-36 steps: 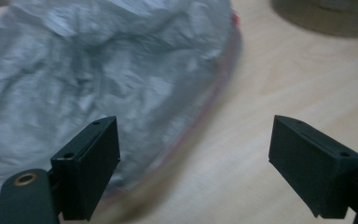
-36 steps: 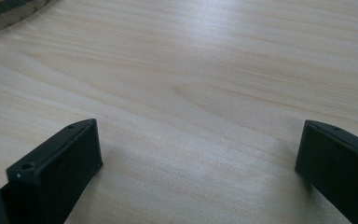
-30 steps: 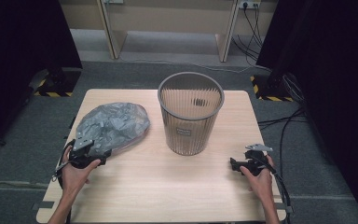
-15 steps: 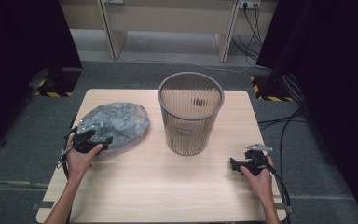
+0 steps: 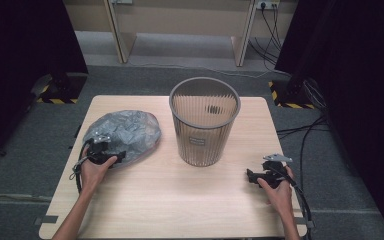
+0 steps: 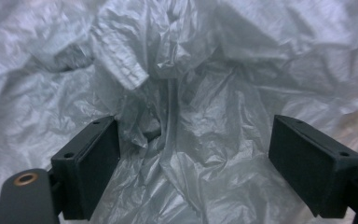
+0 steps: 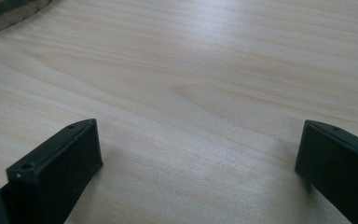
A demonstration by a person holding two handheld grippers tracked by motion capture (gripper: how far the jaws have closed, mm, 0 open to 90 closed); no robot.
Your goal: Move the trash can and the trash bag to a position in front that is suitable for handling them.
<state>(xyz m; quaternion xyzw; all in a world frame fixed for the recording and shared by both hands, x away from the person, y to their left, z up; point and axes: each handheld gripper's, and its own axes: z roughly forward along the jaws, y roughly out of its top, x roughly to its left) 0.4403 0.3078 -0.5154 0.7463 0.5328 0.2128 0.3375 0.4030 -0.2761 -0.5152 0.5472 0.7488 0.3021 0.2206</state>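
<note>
**Left gripper at the grey bag, right gripper resting on the table**

A crumpled grey plastic bag (image 5: pixel 124 134) lies on the left part of the wooden table (image 5: pixel 170 200), just beside a grey ribbed wastebasket (image 5: pixel 204 122) standing upright near the middle. The left gripper (image 5: pixel 115 157) is at the bag's near edge; in the left gripper view its jaws stand wide apart with wrinkled plastic (image 6: pixel 182 116) between them. The right gripper (image 5: pixel 252 176) sits low at the table's right side, well apart from the basket, jaws spread over bare wood (image 7: pixel 200 93)
</note>
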